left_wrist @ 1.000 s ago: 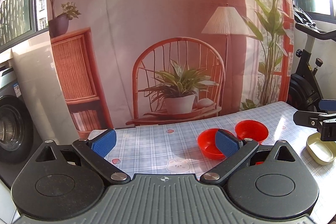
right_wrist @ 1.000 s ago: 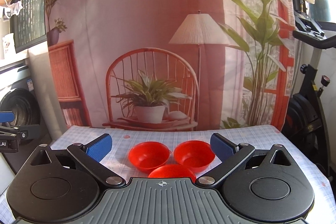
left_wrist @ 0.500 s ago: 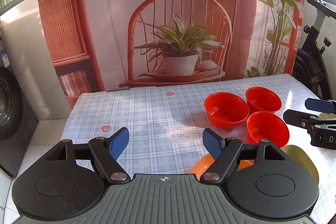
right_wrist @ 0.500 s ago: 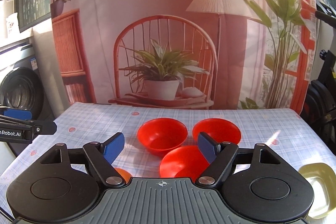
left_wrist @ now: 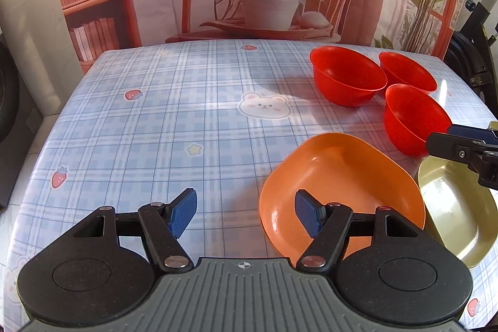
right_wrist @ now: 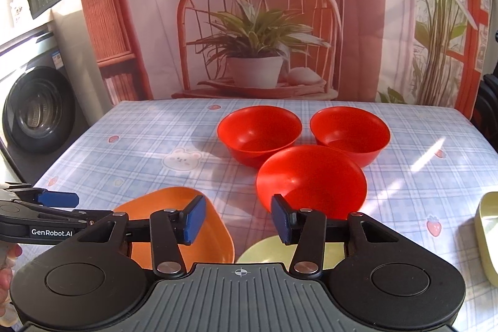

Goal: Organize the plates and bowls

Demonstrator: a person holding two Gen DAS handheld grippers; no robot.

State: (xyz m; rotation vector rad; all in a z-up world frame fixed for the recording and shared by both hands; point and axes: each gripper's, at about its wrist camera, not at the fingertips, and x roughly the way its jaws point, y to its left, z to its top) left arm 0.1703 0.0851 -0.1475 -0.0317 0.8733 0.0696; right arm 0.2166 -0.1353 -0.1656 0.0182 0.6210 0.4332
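Note:
Three red bowls (right_wrist: 260, 132) (right_wrist: 350, 132) (right_wrist: 311, 179) stand in a cluster mid-table. An orange plate (left_wrist: 339, 176) lies near the front; it also shows in the right wrist view (right_wrist: 211, 235). A yellow-green plate (left_wrist: 454, 207) lies to its right, partly hidden under my right gripper (right_wrist: 238, 216), which is open and empty above it. My left gripper (left_wrist: 246, 212) is open and empty, its right finger over the orange plate's near rim. Another pale yellow dish (right_wrist: 488, 235) sits at the right edge.
The table has a blue checked cloth (left_wrist: 155, 120) with bare space on its left half. A printed backdrop (right_wrist: 255, 20) hangs behind the far edge. A washing machine (right_wrist: 34, 111) stands to the left, an exercise bike (left_wrist: 476, 30) to the right.
Both grippers have tilted down and lowered toward the table. The plates at the front have come into view. Both stay open.

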